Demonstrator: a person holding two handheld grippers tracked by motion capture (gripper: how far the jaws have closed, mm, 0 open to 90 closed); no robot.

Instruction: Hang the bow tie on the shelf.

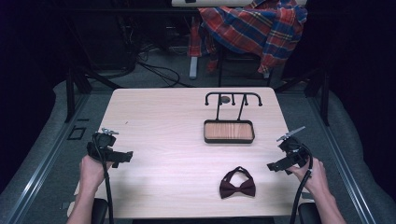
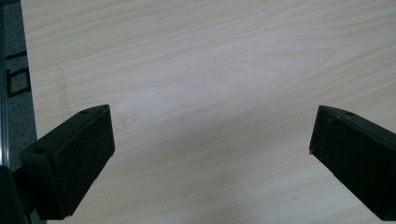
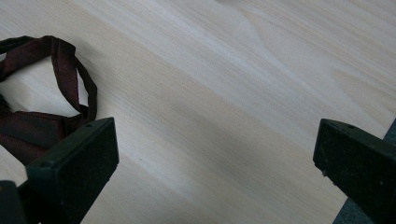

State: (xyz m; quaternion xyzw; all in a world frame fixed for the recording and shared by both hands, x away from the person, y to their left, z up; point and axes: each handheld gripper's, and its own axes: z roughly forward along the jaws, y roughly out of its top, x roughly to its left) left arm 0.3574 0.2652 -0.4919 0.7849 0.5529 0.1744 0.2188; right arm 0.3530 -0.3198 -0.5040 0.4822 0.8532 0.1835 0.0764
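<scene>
Right claw [image 1: 276,166]: jaws spread wide, nothing between them, held above the desk [image 1: 163,140] near its 4 o'clock edge. Bow tie [image 1: 237,183] lies flat on the desk just beside this claw, at its 8 o'clock, not touching. Left claw [image 1: 125,157]: jaws spread, empty, near the 8 o'clock edge. Tray stand [image 1: 229,131] sits at the bow tie's 12 o'clock, apart.
</scene>
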